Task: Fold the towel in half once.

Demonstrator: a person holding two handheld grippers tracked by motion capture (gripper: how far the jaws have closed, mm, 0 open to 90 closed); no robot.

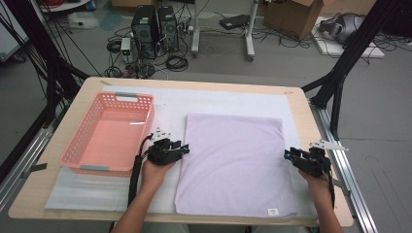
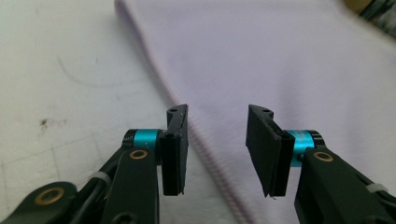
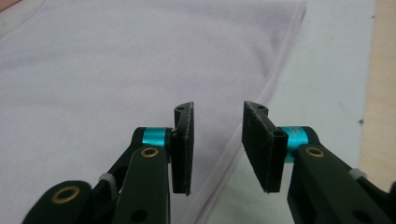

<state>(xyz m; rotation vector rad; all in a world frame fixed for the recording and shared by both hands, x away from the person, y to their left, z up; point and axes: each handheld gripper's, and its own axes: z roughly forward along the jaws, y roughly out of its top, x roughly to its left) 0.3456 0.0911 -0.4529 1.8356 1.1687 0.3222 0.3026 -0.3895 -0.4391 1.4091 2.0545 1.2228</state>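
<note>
A lilac towel lies folded flat on a white mat, with a small white label at its near right corner. My left gripper rests at the towel's left edge, about halfway along it. In the left gripper view the jaws stand open, and the towel's ribbed edge runs beneath the gap. My right gripper sits at the towel's right edge. Its jaws are open too, over the hem of the towel, and nothing is pinched in either gripper.
A pink plastic basket, empty, stands on the mat to the left of my left hand. A few small white bits lie between basket and towel. A pale metal bracket pokes over the table's right edge.
</note>
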